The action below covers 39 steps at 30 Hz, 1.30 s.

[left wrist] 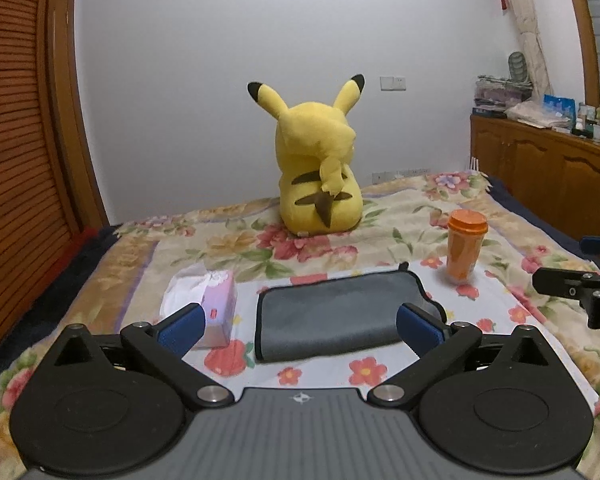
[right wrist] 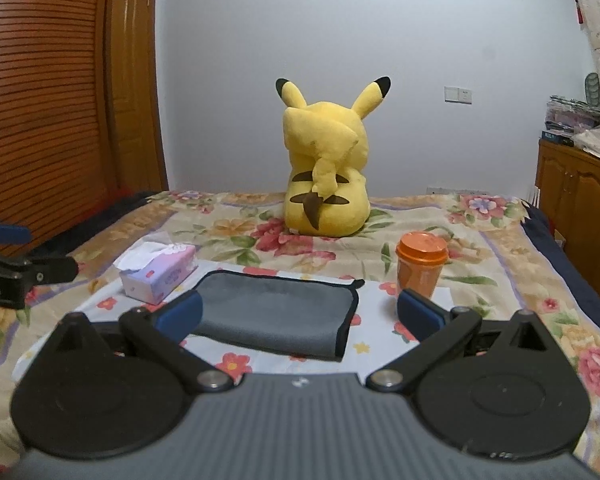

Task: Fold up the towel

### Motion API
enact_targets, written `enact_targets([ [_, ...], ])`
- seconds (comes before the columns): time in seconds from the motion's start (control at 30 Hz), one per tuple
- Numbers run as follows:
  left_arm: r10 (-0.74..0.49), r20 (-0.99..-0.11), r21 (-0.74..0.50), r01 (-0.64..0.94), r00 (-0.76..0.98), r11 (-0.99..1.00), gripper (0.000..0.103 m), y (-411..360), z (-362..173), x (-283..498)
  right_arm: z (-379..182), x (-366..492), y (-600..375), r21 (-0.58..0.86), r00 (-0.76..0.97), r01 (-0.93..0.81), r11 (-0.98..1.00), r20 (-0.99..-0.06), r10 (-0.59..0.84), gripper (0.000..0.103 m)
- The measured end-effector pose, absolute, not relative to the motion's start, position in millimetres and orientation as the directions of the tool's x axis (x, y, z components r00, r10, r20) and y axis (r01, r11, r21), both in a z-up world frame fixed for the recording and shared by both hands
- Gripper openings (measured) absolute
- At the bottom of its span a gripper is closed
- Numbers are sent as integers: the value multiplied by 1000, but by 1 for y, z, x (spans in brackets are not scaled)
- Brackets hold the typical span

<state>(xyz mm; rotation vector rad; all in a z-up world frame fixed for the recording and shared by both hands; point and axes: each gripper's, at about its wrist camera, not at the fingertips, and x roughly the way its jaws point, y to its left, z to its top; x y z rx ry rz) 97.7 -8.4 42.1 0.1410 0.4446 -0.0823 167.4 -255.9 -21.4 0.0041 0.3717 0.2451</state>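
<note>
A grey towel (left wrist: 336,316) with a dark hem lies folded flat on the flowered bedspread, just ahead of both grippers; it also shows in the right wrist view (right wrist: 276,312). My left gripper (left wrist: 300,328) is open and empty, hovering near the towel's near edge, its blue pads (left wrist: 182,330) spread wide. My right gripper (right wrist: 300,318) is open and empty too, near the towel's near right part. Each gripper shows at the edge of the other's view: the right one (left wrist: 576,284) and the left one (right wrist: 12,268).
A tissue box (left wrist: 208,308) lies left of the towel and an orange lidded cup (left wrist: 466,246) stands to its right. A yellow Pikachu plush (left wrist: 320,172) sits farther back. A wooden wardrobe (left wrist: 20,120) stands left, a cabinet (left wrist: 548,172) right.
</note>
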Motion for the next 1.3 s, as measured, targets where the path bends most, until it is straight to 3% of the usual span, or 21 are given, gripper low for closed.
enact_targets([
  [0.7,-65,-510,52,106,858,993,103,-6,-6,65,-55,136,-254,78,882,-224,971,-407,236,103],
  [1.3,-80,-524,38,118,848,992,103,-5,-35,60,-84,130,-243,69,851,-243,967,-463,247,103],
])
